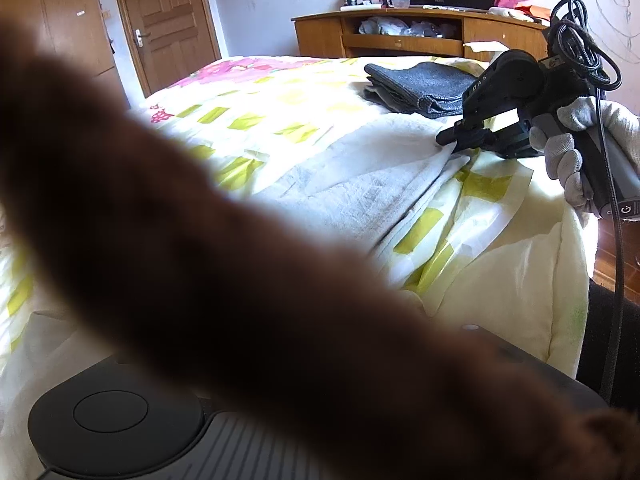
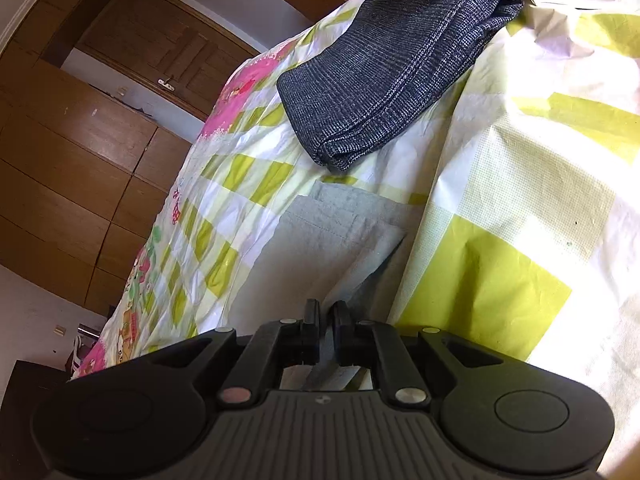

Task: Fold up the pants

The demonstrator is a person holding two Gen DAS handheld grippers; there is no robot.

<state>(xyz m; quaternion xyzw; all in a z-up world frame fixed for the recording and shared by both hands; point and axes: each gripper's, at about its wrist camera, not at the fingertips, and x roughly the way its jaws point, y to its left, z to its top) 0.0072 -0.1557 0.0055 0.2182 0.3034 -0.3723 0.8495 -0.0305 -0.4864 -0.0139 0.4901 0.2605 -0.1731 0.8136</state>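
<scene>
Jaws of our right gripper (image 2: 326, 316) are nearly closed, pinching the pale grey pants (image 2: 320, 236); our left gripper's jaws are hidden by a brown blur. Dark folded trousers (image 2: 392, 72) lie at one o'clock; folding has barely begun.

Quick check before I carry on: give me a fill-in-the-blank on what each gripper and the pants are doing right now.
1. The right gripper is shut on the ____ pants.
2. The folded dark pants lie on the ____.
3. In the left wrist view a blurred ____ cloth hides the left gripper's fingers.
4. The hand holding the right gripper wears a ____.

Missing words: grey; bed; brown; glove
</scene>
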